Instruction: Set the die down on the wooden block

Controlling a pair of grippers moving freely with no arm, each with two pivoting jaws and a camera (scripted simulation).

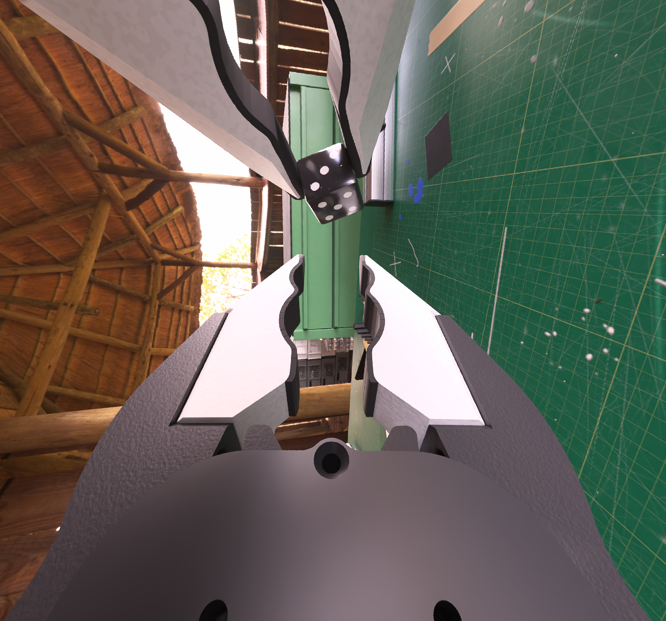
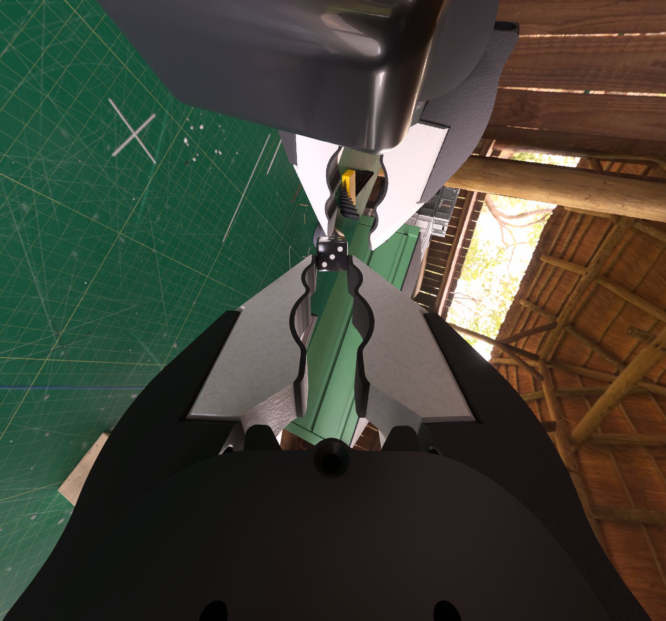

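Note:
A black die with white pips is pinched between the fingertips of my right gripper, which is shut on it above the green cutting mat. In the left wrist view the same die hangs in the right gripper, which reaches in from the top. My left gripper is open and empty, its tips a short way from the die and facing it. A pale block-shaped thing lies on the mat right beside the die; I cannot tell whether it is the wooden block.
A green cabinet stands behind the grippers. A yellow and black tool holder sits farther along the mat. A black patch and a tan strip of tape lie flat on the mat.

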